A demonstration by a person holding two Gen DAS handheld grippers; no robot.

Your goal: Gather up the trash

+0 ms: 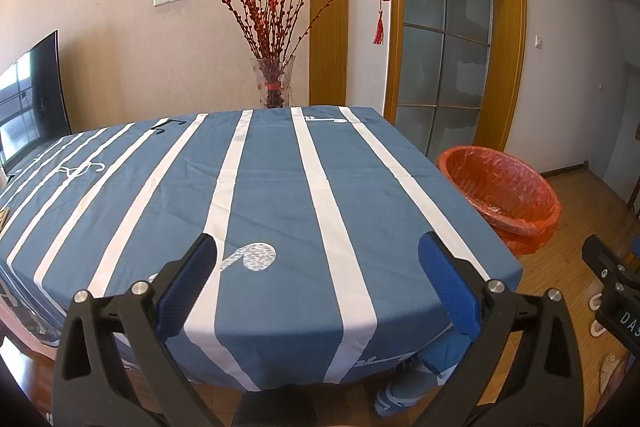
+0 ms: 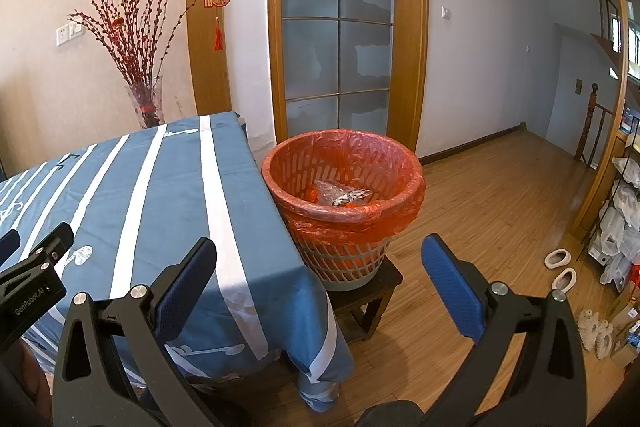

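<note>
The table [image 1: 280, 187], covered in a blue cloth with white stripes, filled the left wrist view out to its far edge, and its right edge fell away to wooden floor [image 2: 500, 195]. Just beside that right edge stood one trash basket [image 2: 344, 211], lined with an orange bag and raised on a small dark stool [image 2: 372, 291]; its rim sat close against the hanging cloth. To the right of the basket the floor ran open toward the far wall and a glass-panelled door [image 2: 336, 27]. The left gripper [image 1: 318, 255] hovered over the near edge of the table with its two blue-padded fingers [image 1: 192, 275] spread wide and nothing between them. The right gripper [image 2: 318, 259] hung by the table's near right corner, its fingers likewise spread wide and empty, one over the cloth and the other over the floor. The basket lay ahead of the right gripper, just beyond the gap between its fingers. Inside the basket lay the trash [image 2: 340, 195], a crumpled clear and silvery wrapper on the orange liner; how many pieces it made could not be told. One glass vase of red branches [image 1: 272, 39] stood behind the table's far edge, and two pale slippers [image 2: 560, 267] lay on the floor well to the right.
</note>
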